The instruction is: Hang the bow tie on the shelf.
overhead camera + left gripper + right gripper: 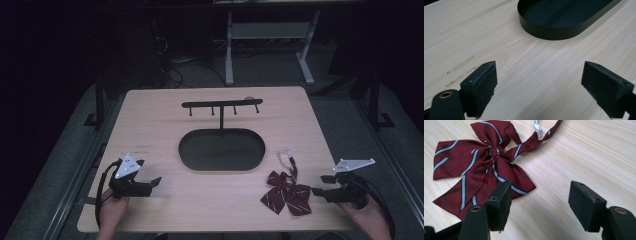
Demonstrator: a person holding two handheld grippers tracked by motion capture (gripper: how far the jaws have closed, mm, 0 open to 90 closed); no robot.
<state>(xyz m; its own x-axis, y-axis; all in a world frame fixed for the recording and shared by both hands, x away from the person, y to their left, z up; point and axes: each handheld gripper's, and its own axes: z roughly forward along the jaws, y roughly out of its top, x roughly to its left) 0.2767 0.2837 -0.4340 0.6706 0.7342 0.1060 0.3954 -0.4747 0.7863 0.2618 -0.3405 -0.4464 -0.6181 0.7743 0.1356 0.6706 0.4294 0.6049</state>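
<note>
A dark red bow tie (286, 194) with white and navy stripes lies flat on the wooden table at the front right; its strap with a white clasp (286, 156) runs toward the back. In the right gripper view the bow tie (477, 170) lies just ahead and left of the jaws. My right gripper (320, 186) is open, just right of the tie, holding nothing (540, 202). My left gripper (156, 182) rests open at the front left over bare wood (539, 85). A black oval tray (222, 149) with a hook rack (222, 104) stands mid-table.
The tray's rim (554, 33) rises ahead and right of the left gripper. Faint scuff marks (461, 65) show on the wood at its left. Beyond the table's far edge are a white desk frame (270, 45) and cables on the floor.
</note>
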